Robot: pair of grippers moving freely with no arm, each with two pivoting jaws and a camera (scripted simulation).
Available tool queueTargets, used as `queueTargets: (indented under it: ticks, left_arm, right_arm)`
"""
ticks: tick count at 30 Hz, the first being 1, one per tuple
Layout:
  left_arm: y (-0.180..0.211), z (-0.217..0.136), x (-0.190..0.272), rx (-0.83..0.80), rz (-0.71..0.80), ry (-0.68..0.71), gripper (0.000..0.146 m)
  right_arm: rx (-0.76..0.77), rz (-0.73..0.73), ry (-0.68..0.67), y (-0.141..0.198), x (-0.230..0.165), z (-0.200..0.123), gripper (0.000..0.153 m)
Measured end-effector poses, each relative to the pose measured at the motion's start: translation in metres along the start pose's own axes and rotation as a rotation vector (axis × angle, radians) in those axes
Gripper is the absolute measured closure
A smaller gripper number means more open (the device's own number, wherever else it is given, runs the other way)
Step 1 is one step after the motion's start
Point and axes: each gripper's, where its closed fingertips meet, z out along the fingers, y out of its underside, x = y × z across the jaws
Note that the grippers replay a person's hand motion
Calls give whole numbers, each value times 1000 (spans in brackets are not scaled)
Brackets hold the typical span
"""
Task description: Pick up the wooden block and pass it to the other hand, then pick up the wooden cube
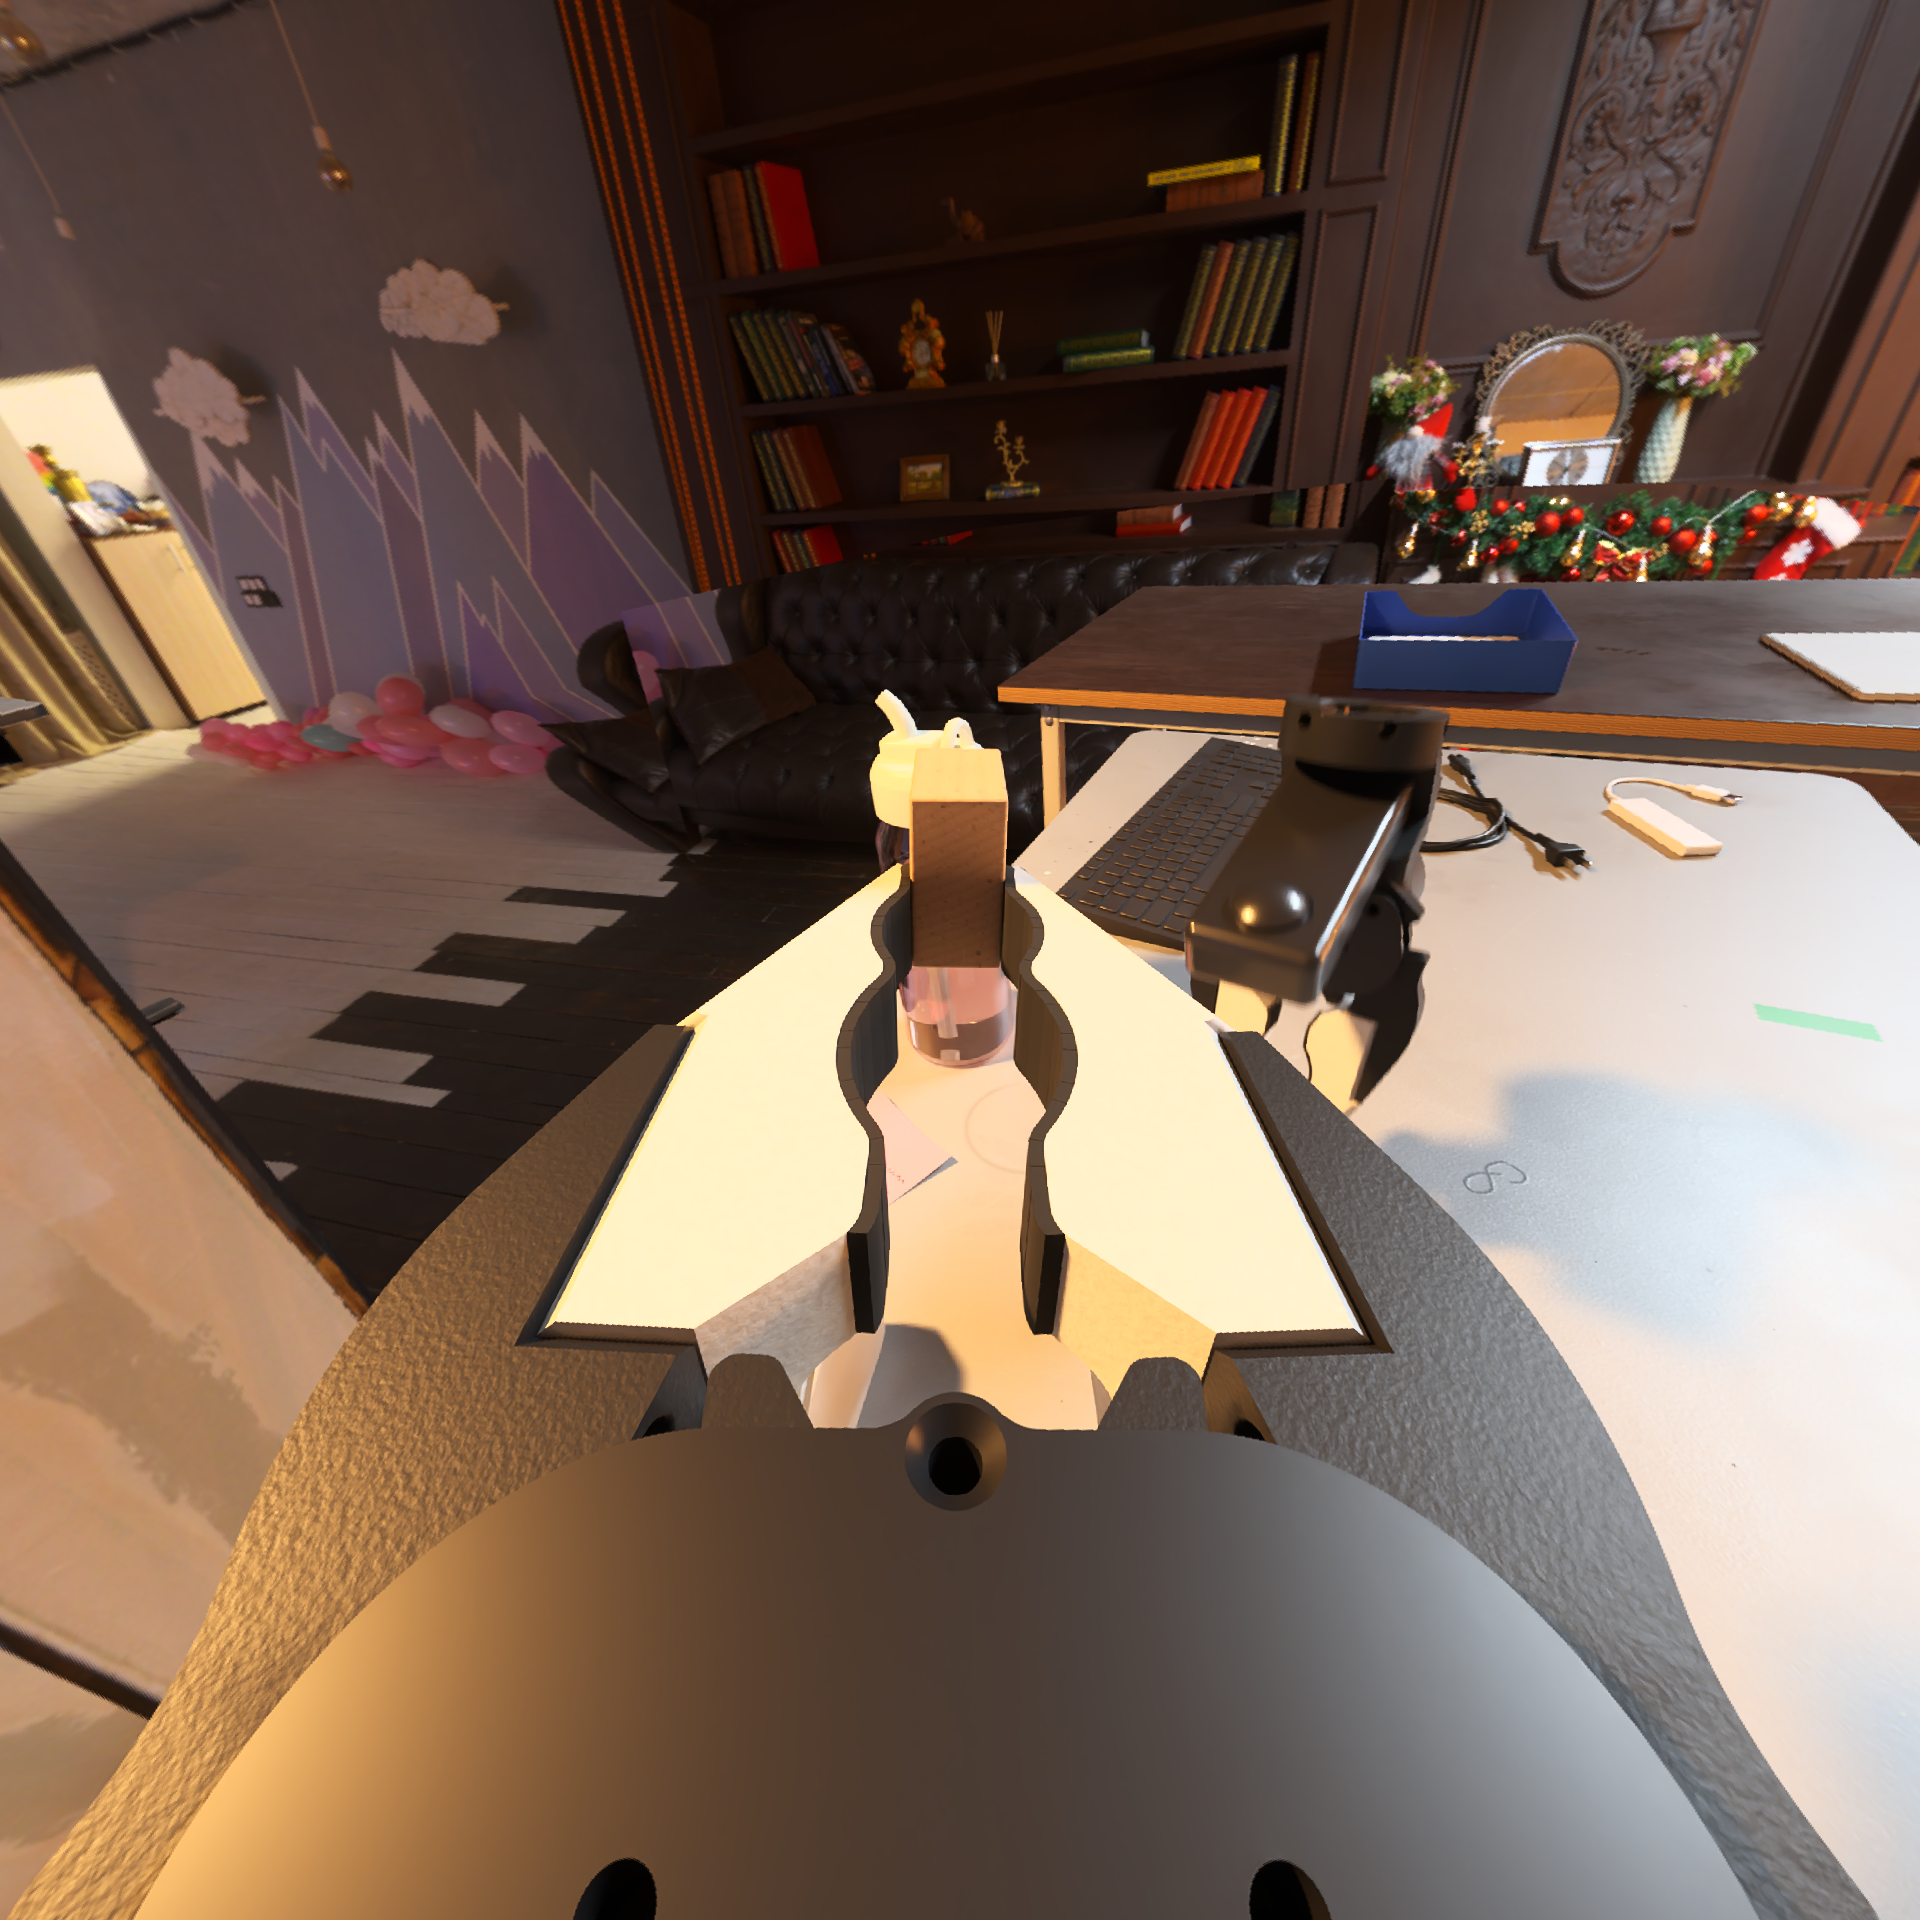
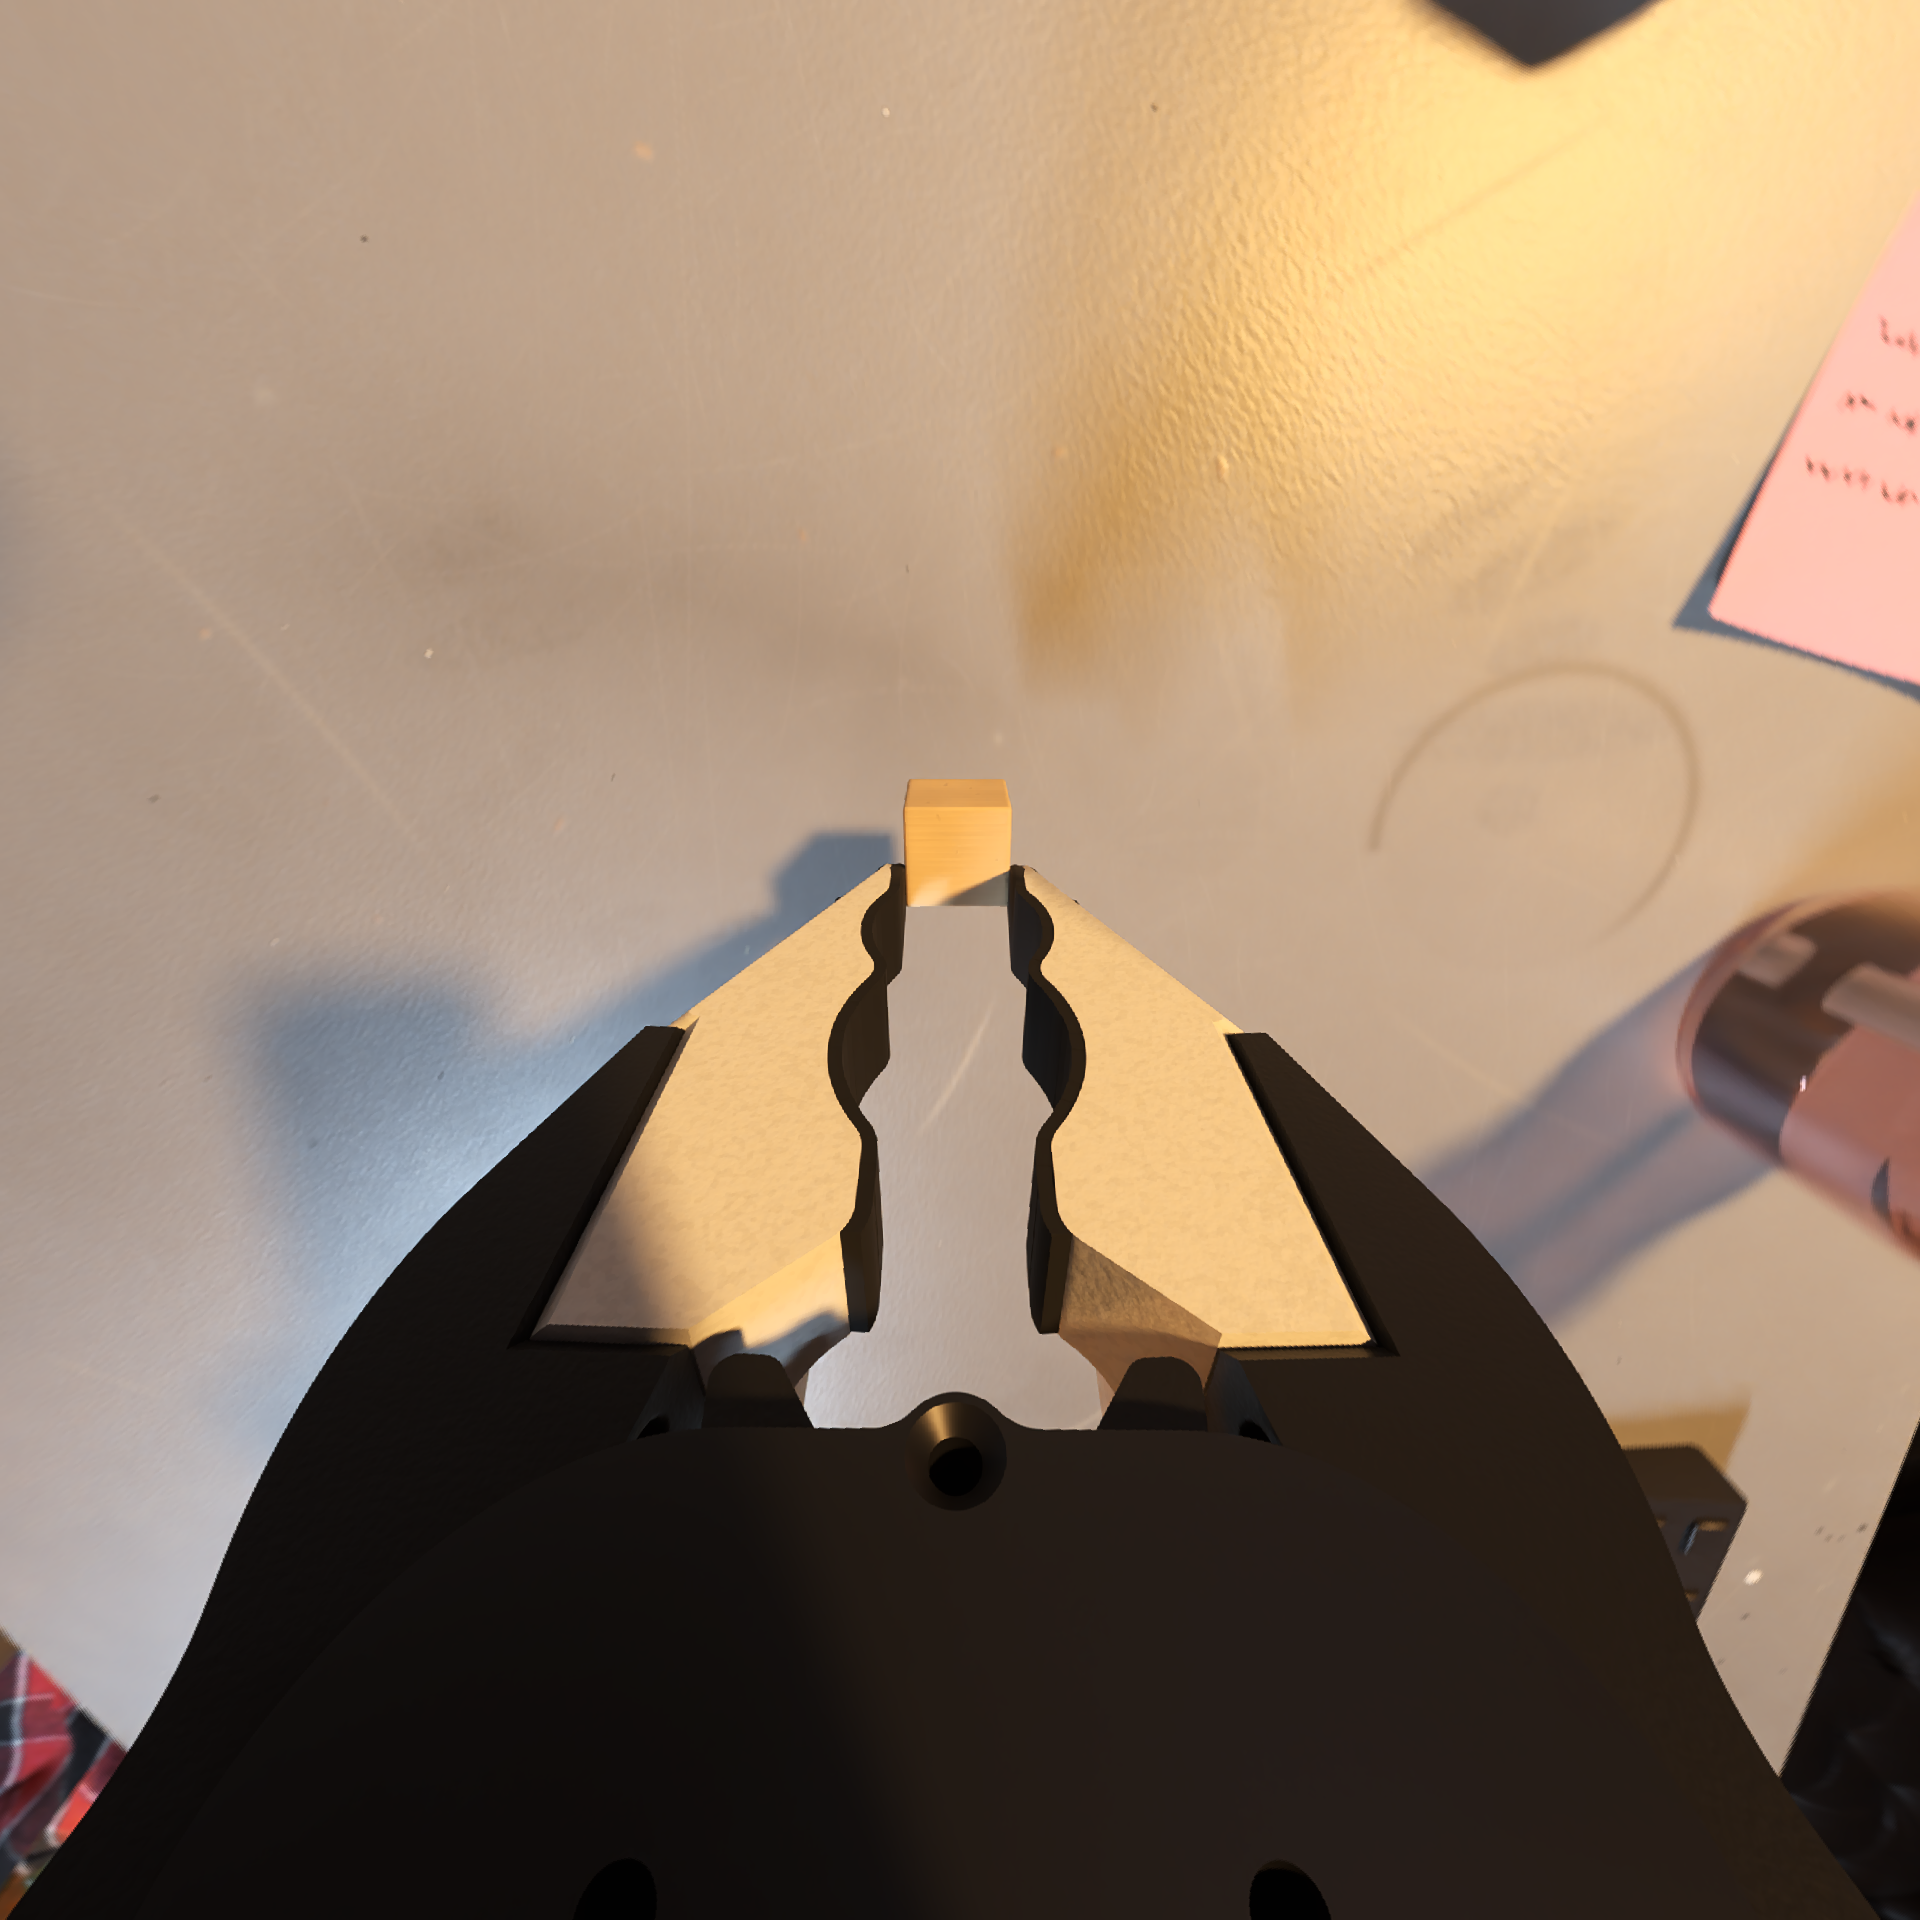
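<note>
The left gripper [image 1: 957, 914] stands at the left of the scene, raised above the near left corner of the pale grey table [image 1: 1621, 1143]. Its jaws are closed on a tall, light-brown rectangular wooden block [image 1: 958, 873]. The block's long axis runs upright, crosswise to the fingers, and its upper half rises clear of the fingertips. Behind the block, farther off on the table, stands a clear pink drinking bottle with a white lid [image 1: 951, 1023], partly hidden.

To the right, the right gripper [image 1: 1311, 1023] hangs low over the table, pointing downward. In its own view, a small pale wooden cube [image 2: 957, 842] sits on the table straight ahead of the right gripper [image 2: 957, 885], on the line of the gap. The cube's near face lies just between the two fingertips, and most of the cube still reaches beyond them. The jaws are parted about as wide as the cube; whether the pads already touch its sides cannot be told. A pink paper note [image 2: 1839, 488] lies well apart at the far right.

The handover looks done, judging by the block in the left gripper. The right gripper is nearer the cube, and the next move likely calls for a short advance before closing.
</note>
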Motion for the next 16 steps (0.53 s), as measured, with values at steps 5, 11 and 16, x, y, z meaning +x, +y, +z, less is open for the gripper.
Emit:
queueTargets:
  ticks: [5, 11, 16]
  left_arm:
    - [10, 10, 7, -34, -9, 33, 131]
    - [26, 35, 23, -68, -32, 104, 131]
    - [38, 55, 45, -97, -8, 166, 131]
  right_arm:
    - [54, 3, -12, 5, -14, -57, 133]
    - [106, -130, -3, -37, -51, -164, 133]
    - [171, -235, 49, -93, -67, -238, 133]
